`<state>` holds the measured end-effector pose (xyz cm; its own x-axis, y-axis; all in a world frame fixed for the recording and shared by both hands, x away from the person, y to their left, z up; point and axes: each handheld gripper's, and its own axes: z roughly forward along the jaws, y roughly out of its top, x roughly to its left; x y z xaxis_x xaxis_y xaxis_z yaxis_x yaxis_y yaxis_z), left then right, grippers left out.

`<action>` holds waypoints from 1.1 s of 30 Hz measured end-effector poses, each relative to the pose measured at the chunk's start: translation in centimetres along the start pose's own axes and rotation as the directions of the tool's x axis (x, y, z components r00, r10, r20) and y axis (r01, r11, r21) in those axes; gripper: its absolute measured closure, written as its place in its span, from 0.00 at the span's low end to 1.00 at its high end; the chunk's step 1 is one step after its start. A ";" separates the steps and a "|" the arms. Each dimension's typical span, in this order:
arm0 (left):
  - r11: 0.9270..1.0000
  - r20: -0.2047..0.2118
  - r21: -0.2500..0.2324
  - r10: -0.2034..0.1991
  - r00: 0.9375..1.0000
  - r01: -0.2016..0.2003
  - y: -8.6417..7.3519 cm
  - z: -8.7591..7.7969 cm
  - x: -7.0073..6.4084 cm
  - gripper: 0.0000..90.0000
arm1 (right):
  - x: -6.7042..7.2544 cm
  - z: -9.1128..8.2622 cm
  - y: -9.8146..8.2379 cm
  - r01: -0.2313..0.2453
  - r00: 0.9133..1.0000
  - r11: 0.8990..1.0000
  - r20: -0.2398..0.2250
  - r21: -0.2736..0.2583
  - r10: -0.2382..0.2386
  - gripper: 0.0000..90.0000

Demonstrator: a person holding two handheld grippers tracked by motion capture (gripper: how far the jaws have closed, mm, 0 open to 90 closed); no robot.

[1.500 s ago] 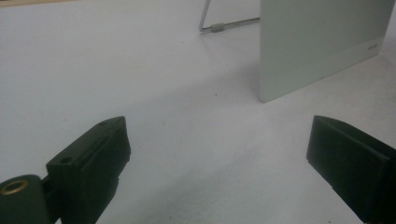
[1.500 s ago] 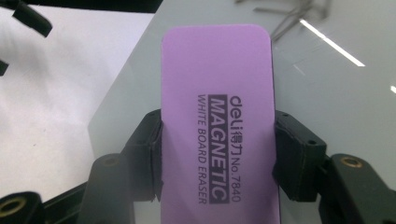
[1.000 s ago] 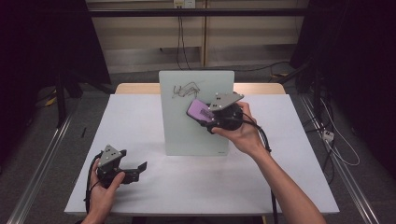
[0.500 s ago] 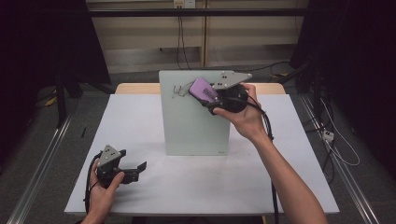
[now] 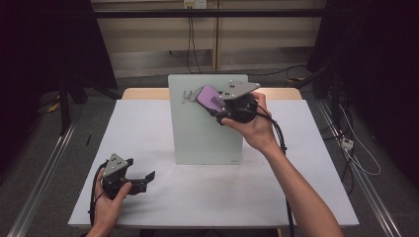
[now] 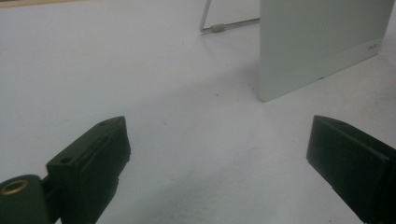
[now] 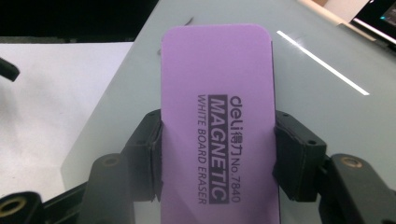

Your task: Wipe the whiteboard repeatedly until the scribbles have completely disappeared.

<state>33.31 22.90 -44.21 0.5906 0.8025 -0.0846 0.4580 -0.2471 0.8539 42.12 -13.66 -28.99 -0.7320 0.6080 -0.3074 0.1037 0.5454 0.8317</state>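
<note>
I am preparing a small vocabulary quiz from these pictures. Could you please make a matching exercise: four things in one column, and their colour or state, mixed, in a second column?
Things:
1. eraser
2. left tongs
3. right tongs
4. whiteboard

States:
a. open, with nothing between the jaws, low over the white table
b. standing upright, with dark scribbles near its top edge
c. purple, printed "MAGNETIC WHITE BOARD ERASER"
d. shut on the eraser, held up at the whiteboard's top

Pairs: 1-c, 2-a, 3-d, 4-b
</note>
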 end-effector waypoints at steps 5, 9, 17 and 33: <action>1.000 0.000 -0.001 -0.001 1.000 0.001 0.0 0.0 0.0 0.07 | 1.2 0.9 -0.5 0.012 1.000 1.000 -0.026 0.023 -0.011 0.47; 1.000 0.000 0.001 0.004 1.000 -0.004 0.0 0.0 0.0 0.07 | 1.9 1.5 -0.8 0.007 0.999 1.000 -0.049 0.030 -0.006 0.47; 1.000 -0.001 0.001 0.003 1.000 -0.003 0.0 0.0 0.0 0.07 | 3.3 2.9 -1.2 0.025 0.994 0.998 -0.112 0.062 -0.018 0.47; 1.000 -0.003 0.000 -0.006 1.000 0.006 -0.1 -0.1 0.1 0.07 | 1.2 1.8 0.4 -0.028 0.996 0.999 -0.080 0.016 0.029 0.47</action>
<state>33.30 23.03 -44.23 0.5861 0.8055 -0.0882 0.4617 -0.2425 0.8532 42.46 -11.64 -29.86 -0.7802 0.5756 -0.2450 0.1348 0.5372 0.8326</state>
